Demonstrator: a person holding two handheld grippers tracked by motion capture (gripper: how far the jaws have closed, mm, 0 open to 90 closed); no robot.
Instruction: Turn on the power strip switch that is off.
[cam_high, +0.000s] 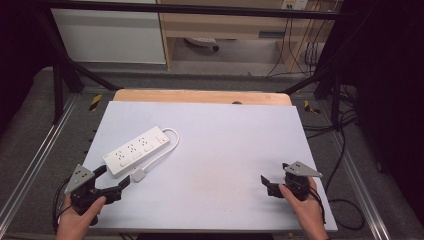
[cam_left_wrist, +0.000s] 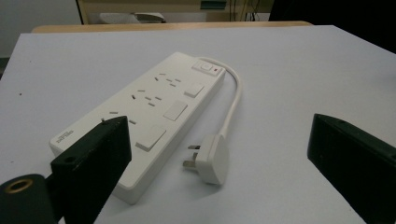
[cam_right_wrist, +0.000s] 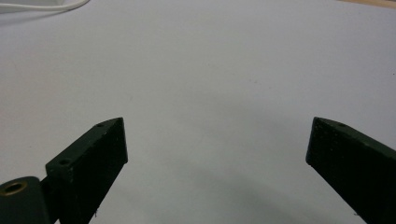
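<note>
Gaping wide and empty, left gripper (cam_high: 116, 181) and right gripper (cam_high: 266, 184); power strip (cam_left_wrist: 140, 121) corner jaw-hidden.

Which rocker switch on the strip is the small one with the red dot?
The switch at the power strip's cord end; the three beside the sockets are larger, plain white.

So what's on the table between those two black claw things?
Nothing: in the high view, bare white table separates the left gripper from the right gripper.
</note>
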